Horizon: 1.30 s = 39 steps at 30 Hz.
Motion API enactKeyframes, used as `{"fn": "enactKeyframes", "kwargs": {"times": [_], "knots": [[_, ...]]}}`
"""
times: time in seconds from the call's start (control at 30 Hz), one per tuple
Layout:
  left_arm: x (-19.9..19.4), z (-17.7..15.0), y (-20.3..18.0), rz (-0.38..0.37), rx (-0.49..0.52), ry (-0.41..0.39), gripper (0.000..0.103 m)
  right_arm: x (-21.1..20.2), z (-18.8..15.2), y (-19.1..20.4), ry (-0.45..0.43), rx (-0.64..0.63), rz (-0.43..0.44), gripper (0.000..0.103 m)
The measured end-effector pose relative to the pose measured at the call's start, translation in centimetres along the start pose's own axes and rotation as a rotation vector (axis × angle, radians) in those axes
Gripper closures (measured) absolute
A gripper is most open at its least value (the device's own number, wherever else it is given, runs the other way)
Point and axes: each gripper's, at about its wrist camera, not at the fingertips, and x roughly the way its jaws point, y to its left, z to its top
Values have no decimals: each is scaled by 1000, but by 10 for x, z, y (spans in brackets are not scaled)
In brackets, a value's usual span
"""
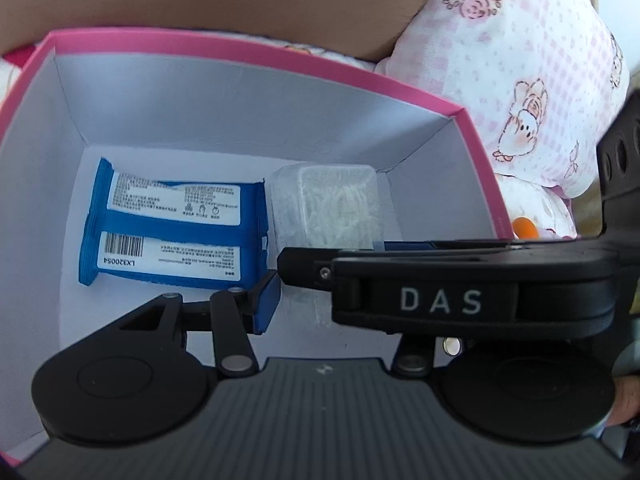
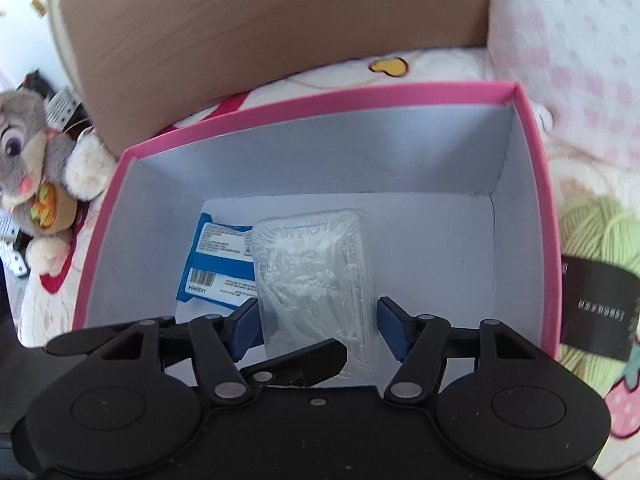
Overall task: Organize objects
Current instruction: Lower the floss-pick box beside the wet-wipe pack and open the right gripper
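A pink box (image 2: 320, 100) with a white inside lies open below both grippers. A blue wipes packet (image 1: 172, 232) lies flat on its floor at the left. Beside it is a clear plastic box (image 2: 316, 272) of white sticks. My right gripper (image 2: 318, 326) is shut on that clear box, one blue pad against each long side. In the left wrist view its black housing marked DAS (image 1: 424, 300) crosses in front and hides the right finger of my left gripper (image 1: 324, 312). The left gripper's left pad (image 1: 266, 304) stands beside the clear box's near end (image 1: 320, 308).
A brown cardboard sheet (image 2: 260, 20) leans behind the box. A grey plush toy (image 2: 28, 160) sits at the left. Green yarn (image 2: 600, 232) with a black label lies at the right. Pink patterned bedding (image 1: 520, 80) surrounds the box.
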Motion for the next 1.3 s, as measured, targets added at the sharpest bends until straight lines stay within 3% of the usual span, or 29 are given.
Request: {"fn": "enactKeyframes", "kwargs": {"times": [0.33,0.5,0.73,1.0,1.3], "knots": [[6,0,10,-27,-64,32,56,10,2,-4,10,52,-3,35],[7,-1,8,-3,-69,29,57,13,0,-6,-18,74,6,37],[15,-3,14,-9,-120,88,63,17,-3,-1,-38,37,-39,38],[8,-3,14,35,-124,50,68,18,0,-3,-11,78,4,33],[7,-3,10,46,-116,40,70,11,-3,-2,7,61,-9,30]]}}
